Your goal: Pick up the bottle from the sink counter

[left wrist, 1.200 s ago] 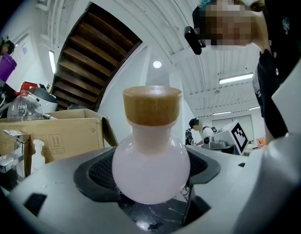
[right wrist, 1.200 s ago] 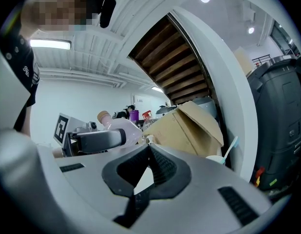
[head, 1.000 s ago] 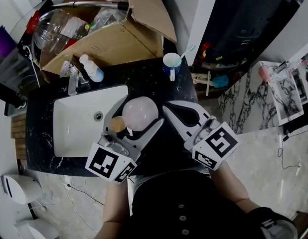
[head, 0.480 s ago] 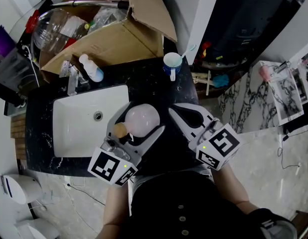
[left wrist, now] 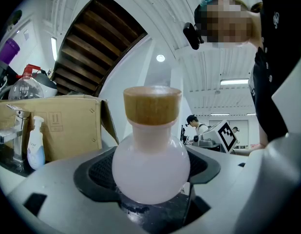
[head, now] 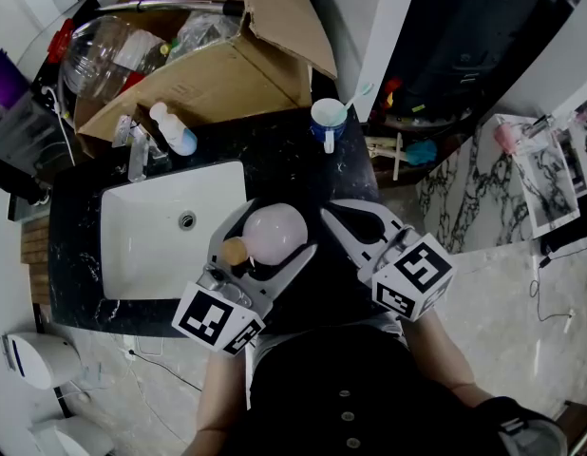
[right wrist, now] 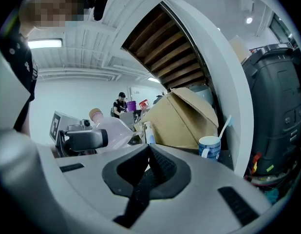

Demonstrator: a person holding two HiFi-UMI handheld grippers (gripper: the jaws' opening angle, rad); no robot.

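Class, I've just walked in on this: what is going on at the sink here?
A person holds a gripper in each hand over the black counter. The left gripper has its jaws shut on a round pink bottle with a wooden cap, beside the white sink. The bottle looks lifted off the counter. The right gripper is shut and empty alongside.
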